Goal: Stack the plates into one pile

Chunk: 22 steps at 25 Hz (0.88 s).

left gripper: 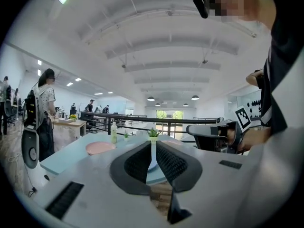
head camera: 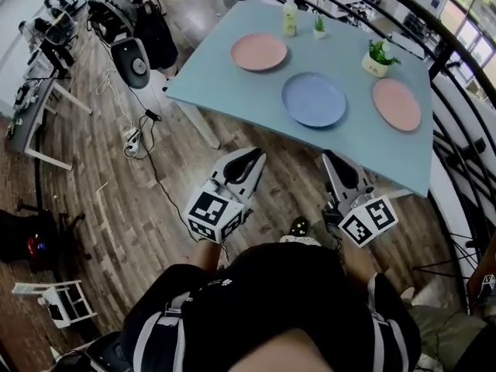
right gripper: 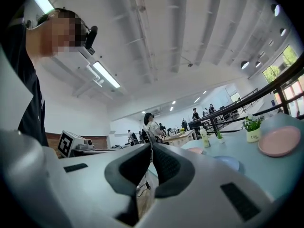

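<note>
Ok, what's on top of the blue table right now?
Three separate plates: left pink plate, blue plate, right pink plate; also a bottle, small plant and larger plant. The tabletop under each is hidden.

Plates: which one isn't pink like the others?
The middle plate: it is blue, while the left plate and the right plate are both pink.

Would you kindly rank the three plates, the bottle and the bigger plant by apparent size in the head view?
1. Blue plate, slightly the largest.
2. Left pink plate and right pink plate: alike, so unranked.
3. Bigger plant.
4. Bottle.
</note>
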Each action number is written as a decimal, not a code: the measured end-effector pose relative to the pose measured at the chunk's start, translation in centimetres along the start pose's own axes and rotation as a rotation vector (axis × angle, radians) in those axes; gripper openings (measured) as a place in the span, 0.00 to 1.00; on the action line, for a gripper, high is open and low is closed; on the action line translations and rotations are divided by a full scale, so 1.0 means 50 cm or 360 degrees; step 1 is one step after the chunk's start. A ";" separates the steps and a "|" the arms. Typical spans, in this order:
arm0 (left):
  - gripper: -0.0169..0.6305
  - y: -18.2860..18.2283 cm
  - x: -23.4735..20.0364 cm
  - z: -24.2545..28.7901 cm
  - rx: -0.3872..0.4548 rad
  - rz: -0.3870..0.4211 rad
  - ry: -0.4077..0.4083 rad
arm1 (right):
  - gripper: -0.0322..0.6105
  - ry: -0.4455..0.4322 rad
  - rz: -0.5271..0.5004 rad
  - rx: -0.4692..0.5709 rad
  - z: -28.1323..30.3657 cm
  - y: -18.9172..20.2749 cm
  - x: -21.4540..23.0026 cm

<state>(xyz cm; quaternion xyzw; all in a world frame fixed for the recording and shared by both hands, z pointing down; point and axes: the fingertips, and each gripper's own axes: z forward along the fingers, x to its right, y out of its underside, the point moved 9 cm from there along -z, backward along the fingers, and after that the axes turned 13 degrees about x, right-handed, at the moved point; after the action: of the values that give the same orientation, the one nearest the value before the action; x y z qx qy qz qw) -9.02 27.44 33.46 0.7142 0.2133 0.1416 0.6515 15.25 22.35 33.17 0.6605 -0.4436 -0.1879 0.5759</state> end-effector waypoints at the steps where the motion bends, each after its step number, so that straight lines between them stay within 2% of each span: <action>1: 0.05 0.001 0.000 0.011 -0.0005 0.0009 -0.0027 | 0.06 -0.0013 0.0015 -0.0005 0.008 -0.001 0.021; 9: 0.06 0.023 0.004 0.081 -0.0086 0.0020 -0.0184 | 0.09 -0.0115 0.0072 -0.0029 0.047 -0.007 0.141; 15: 0.06 0.038 0.017 0.154 -0.0108 0.0033 -0.0214 | 0.11 -0.0136 0.0096 -0.0062 0.041 -0.010 0.214; 22: 0.09 0.061 0.025 0.212 -0.0176 0.0002 -0.0192 | 0.13 -0.0105 0.0147 -0.0100 0.034 -0.011 0.269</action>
<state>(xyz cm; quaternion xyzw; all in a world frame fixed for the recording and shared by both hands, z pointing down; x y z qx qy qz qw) -2.46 18.65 35.20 0.6844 0.1650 0.1103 0.7016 21.36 10.51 35.77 0.6143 -0.4862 -0.1967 0.5896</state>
